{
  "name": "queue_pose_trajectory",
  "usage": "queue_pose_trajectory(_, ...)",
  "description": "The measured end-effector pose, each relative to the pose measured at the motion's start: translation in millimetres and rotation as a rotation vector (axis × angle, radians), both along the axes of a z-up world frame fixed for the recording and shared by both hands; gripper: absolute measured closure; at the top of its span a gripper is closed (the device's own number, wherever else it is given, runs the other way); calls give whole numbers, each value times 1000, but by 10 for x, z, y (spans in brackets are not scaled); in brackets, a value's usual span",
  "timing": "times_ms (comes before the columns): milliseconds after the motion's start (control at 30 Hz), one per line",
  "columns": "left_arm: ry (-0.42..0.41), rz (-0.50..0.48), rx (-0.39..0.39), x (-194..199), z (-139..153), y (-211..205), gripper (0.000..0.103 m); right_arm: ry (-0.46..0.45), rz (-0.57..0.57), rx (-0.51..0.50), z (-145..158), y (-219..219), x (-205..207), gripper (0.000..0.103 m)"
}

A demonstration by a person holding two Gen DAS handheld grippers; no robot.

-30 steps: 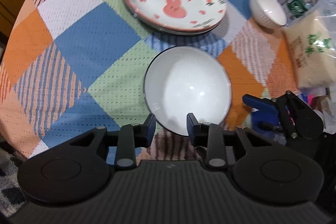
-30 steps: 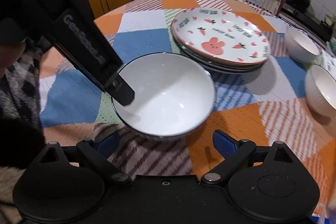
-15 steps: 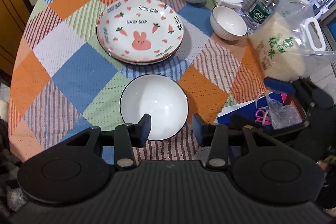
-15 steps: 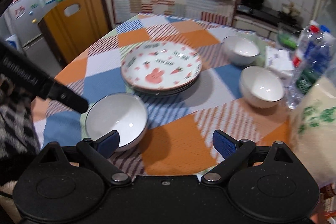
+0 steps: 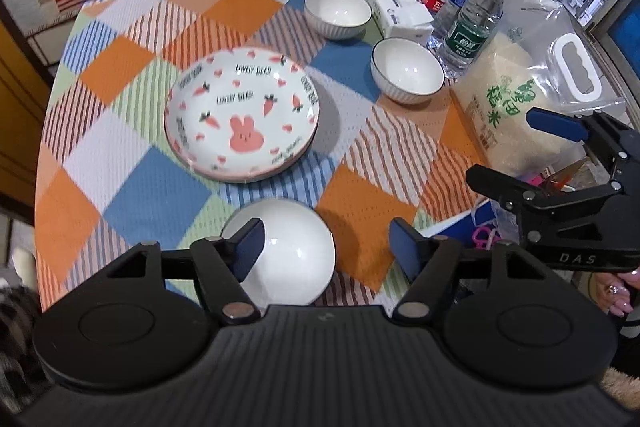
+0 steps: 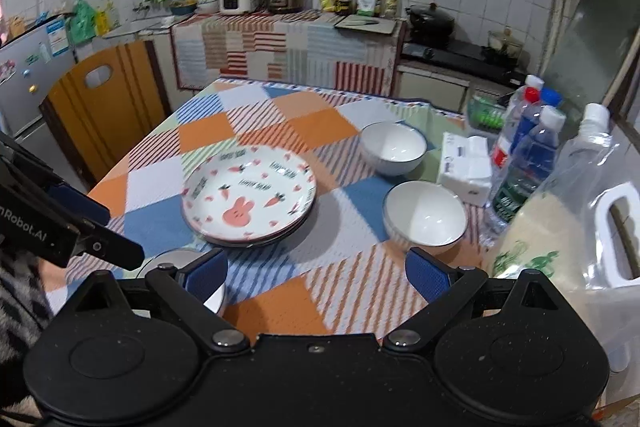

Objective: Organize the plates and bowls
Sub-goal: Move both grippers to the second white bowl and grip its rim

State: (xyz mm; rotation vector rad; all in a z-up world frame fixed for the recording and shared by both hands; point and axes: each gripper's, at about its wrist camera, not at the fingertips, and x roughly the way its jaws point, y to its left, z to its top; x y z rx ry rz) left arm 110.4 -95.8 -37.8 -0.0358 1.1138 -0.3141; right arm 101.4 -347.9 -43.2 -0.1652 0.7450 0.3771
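Note:
A stack of bunny-and-carrot plates (image 5: 242, 115) (image 6: 248, 199) sits mid-table on the checked cloth. One plain white bowl (image 5: 288, 251) (image 6: 176, 259) rests on the cloth near the front edge. My left gripper (image 5: 326, 247) hovers well above it, jaws opening, with nothing between them. Two ribbed white bowls (image 5: 338, 13) (image 5: 407, 71) stand apart at the back right, the farther bowl (image 6: 394, 147) behind the nearer bowl (image 6: 426, 217). My right gripper (image 6: 316, 273) (image 5: 520, 155) is open and empty, raised above the table's right side. The left gripper (image 6: 80, 227) shows at the left edge.
Several water bottles (image 5: 470, 15), a tissue pack (image 5: 400, 11), a green basket (image 6: 486, 113) and a clear rice bag (image 5: 516, 107) crowd the table's right side. A wooden chair back (image 6: 104, 107) stands at the left. A striped kitchen counter (image 6: 280, 47) lies behind.
Both grippers have risen away from the table, so more of it shows. The left jaws have spread wider. The white bowl stays on the cloth.

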Motion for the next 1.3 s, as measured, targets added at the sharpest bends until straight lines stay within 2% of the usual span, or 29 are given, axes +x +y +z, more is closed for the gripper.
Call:
queue_pose_trajectory(67, -6, -13, 12, 106, 11, -61, 31, -3, -22, 9, -17, -34, 59, 5)
queue_pose_trajectory(167, -6, -1, 5, 294, -12, -141, 21, -5, -60, 39, -109, -91, 182, 5)
queue_pose_trajectory(267, -2, -9, 3, 493, -90, -243, 20, -1, -102, 69, -274, -125, 323, 5)
queue_pose_trajectory(400, -9, -56, 46, 751, -250, -440, 17, 6, -170, 56, -549, -124, 505, 5)
queue_pose_trajectory(500, -56, -103, 72, 909, -354, -601, 18, -23, -216, 49, -763, -114, 608, 5)
queue_pose_trajectory(600, -115, -107, 46, 1069, -447, -703, 18, -38, -280, 53, -985, -131, 721, 5)
queue_pose_trajectory(767, -71, -78, -67, 1463, -657, -859, 22, -68, -338, 97, -1259, -181, 893, 6)
queue_pose_trajectory(933, -51, -58, -104, 1825, -963, -1166, 32, -94, -382, 107, -1466, -167, 1062, 6)
queue_pose_trajectory(1033, -33, -34, -86, 2013, -1174, -1321, 41, -83, -433, 135, -1567, -232, 1159, 6)
queue_pose_trajectory(1067, -21, -25, -81, 2078, -1252, -1352, 47, -86, -444, 130, -1603, -246, 1182, 6)
queue_pose_trajectory(1133, 7, -1, -94, 2171, -1367, -1356, 53, -92, -461, 75, -1658, -238, 1219, 6)
queue_pose_trajectory(1200, 27, 21, -114, 2234, -1450, -1322, 55, -100, -451, 60, -1695, -264, 1232, 6)
queue_pose_trajectory(1300, 53, 43, -186, 2295, -1515, -1237, 61, -80, -439, 68, -1733, -298, 1279, 6)
